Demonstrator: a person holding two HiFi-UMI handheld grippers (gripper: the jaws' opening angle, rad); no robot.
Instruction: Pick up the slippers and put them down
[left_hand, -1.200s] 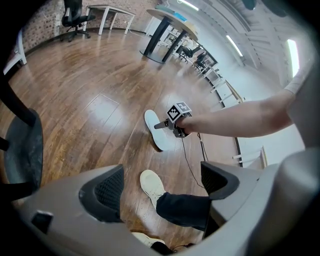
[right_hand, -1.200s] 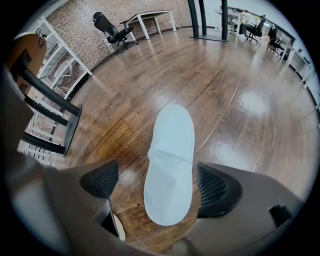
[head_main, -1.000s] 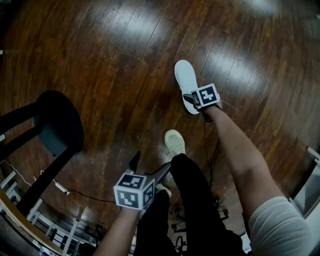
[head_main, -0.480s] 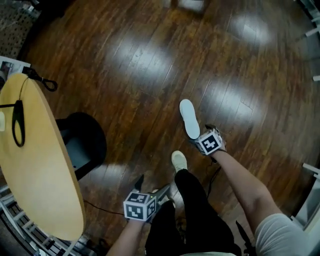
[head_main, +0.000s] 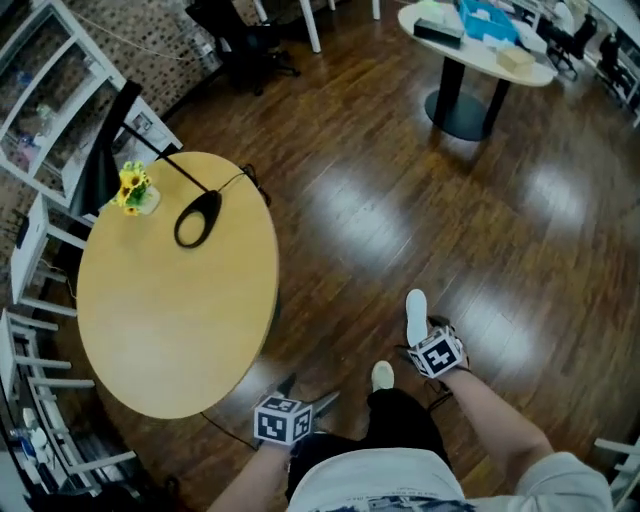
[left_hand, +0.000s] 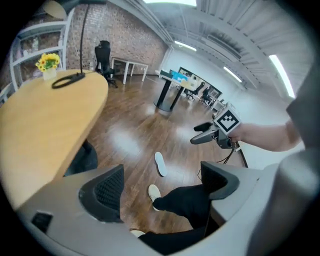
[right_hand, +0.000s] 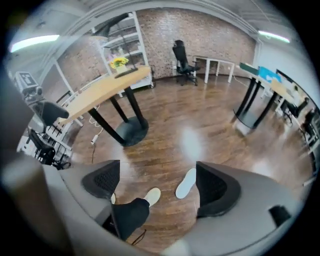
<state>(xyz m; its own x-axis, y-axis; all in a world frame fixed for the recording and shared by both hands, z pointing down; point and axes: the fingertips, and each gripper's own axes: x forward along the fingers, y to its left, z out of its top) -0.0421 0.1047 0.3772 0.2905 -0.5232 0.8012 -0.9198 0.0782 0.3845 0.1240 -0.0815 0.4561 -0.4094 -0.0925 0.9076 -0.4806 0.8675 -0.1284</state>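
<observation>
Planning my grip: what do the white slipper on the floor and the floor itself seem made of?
White flat slipper: probably soft foam or rubber, matte; smooth, uniform surface, too small to be sure.
Dark brown plank floor: wood or wood-look laminate, glossy; plank seams and bright light reflections.

Slipper: plain white, long narrow oval, lying flat on dark wood floor, nothing gripping it. Points lengthwise away from person, sits near white-shod foot, a bit ahead and to its right. Sole up or down, honestly can't tell.
</observation>
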